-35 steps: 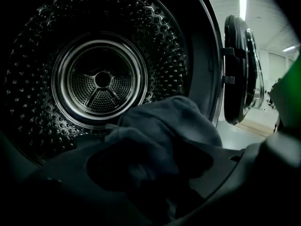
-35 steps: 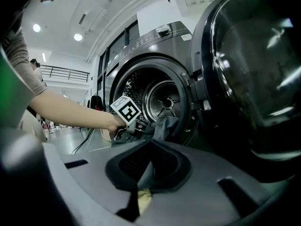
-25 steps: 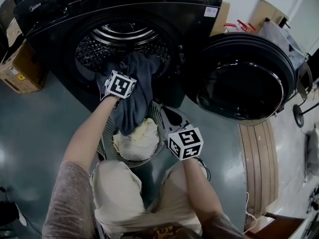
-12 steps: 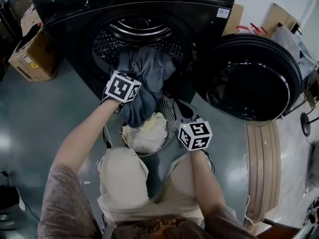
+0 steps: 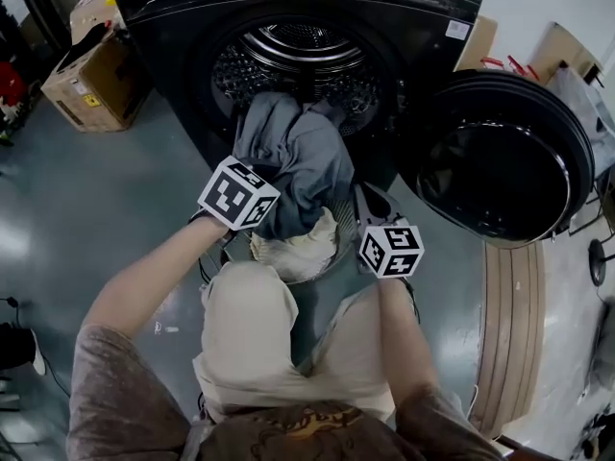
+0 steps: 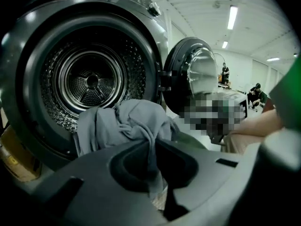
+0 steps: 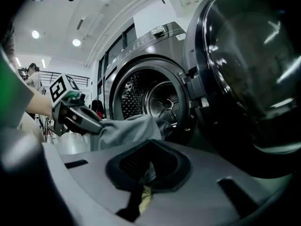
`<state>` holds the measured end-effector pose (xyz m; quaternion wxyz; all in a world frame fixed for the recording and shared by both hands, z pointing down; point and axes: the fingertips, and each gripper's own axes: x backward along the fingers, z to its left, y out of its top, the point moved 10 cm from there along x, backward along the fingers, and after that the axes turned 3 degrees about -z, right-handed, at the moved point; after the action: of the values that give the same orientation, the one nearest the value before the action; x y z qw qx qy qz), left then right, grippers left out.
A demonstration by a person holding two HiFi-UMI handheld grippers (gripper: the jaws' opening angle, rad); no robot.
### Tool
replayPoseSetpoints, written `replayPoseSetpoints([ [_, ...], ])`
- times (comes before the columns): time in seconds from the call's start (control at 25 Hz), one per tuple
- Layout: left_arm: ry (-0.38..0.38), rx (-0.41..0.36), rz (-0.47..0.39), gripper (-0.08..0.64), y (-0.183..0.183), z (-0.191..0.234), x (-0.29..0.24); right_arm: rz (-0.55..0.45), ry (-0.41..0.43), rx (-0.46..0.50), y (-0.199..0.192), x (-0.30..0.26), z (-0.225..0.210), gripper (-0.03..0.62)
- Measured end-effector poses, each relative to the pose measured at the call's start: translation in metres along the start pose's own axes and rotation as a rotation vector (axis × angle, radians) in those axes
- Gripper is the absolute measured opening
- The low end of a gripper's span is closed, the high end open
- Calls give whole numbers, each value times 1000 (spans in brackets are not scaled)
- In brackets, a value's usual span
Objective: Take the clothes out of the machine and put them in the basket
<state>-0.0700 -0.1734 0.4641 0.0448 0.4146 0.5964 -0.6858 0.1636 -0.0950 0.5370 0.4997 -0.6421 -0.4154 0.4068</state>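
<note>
A grey garment point(image 5: 300, 157) hangs out of the black washing machine's drum point(image 5: 306, 58) and over the basket point(image 5: 348, 230), which holds a cream cloth point(image 5: 300, 250). My left gripper point(image 5: 272, 174) is shut on the garment; its jaws have just been closing on the fabric. In the left gripper view the grey garment point(image 6: 127, 124) runs down into the left gripper point(image 6: 157, 182). My right gripper point(image 5: 363, 202) sits at the basket's right rim. In the right gripper view the right gripper point(image 7: 140, 192) is shut, with dark mesh and a dark strip in the slit, seemingly the basket's rim.
The machine's round door point(image 5: 507, 157) stands open to the right. A cardboard box point(image 5: 91, 83) sits on the floor at the left. Wooden boards point(image 5: 504, 329) lie at the right. The person's knees point(image 5: 252, 327) are close behind the basket.
My left gripper has pulled back from the drum and risen, drawing more of the grey garment out over the basket. The right gripper stays at the basket's rim.
</note>
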Motion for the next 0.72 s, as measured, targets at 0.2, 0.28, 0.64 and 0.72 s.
replayPoseSetpoints([
  [0.2, -20, 11, 35, 31, -14, -15, 18, -2, 19, 7, 0, 0, 2, -3],
  [0.28, -16, 13, 42, 31, -16, -15, 25, -3, 21, 6, 1, 0, 2, -3],
  [0.64, -3, 28, 35, 42, -20, -14, 39, -4, 23, 4, 1, -1, 4, -3],
  [0.72, 26, 29, 17, 144, -22, -10, 35, -2, 21, 1, 1, -1, 4, -3],
])
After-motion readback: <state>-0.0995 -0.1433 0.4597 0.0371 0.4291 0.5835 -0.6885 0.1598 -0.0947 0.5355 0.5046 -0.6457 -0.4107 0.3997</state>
